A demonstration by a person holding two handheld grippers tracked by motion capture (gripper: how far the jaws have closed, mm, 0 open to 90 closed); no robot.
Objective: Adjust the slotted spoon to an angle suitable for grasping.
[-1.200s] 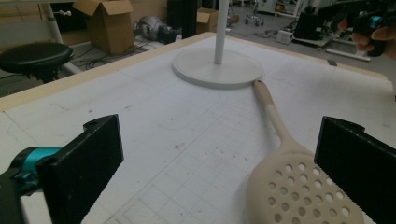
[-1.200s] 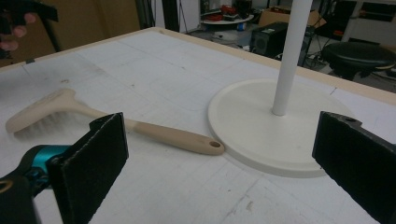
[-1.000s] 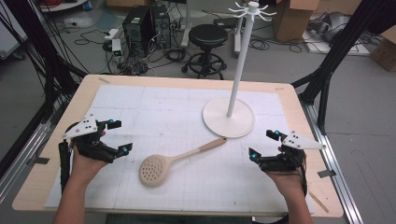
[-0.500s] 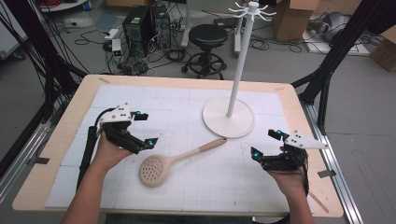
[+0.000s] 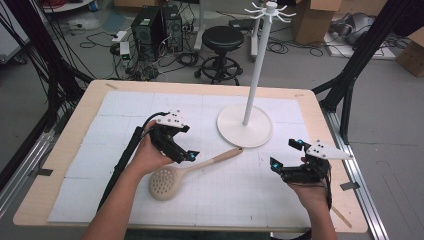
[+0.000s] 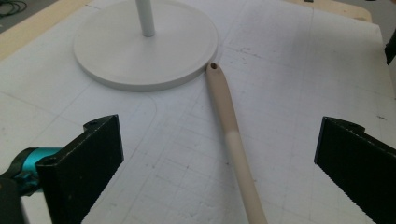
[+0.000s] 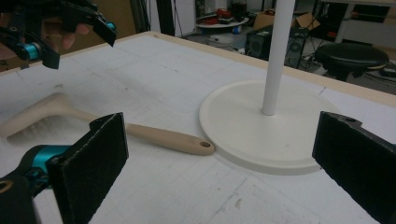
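Note:
A beige slotted spoon [image 5: 212,160] lies flat on the white grid mat, head toward the person, and the hole end of its handle [image 6: 231,135] touches the stand's round base [image 5: 245,127]. The white stand's pole [image 5: 257,65] rises to a ring of hooks. My left gripper [image 5: 188,142] hovers open over the spoon's handle, a jaw on either side of it, in the left gripper view [image 6: 219,137]. My right gripper [image 5: 284,153] rests open at the table's right, aimed at the handle end [image 7: 187,142] and base [image 7: 261,135], nothing between its jaws [image 7: 219,144].
The mat [image 5: 125,150] covers most of the wooden table [image 5: 90,100]. A thin wooden stick [image 5: 342,216] lies near the front right corner. Behind the table stand a black stool [image 5: 224,37], a computer tower [image 5: 150,27] and cardboard boxes [image 5: 315,15].
My left gripper has travelled from the table's left side rightward to above the spoon's handle. The right gripper and the spoon have stayed put.

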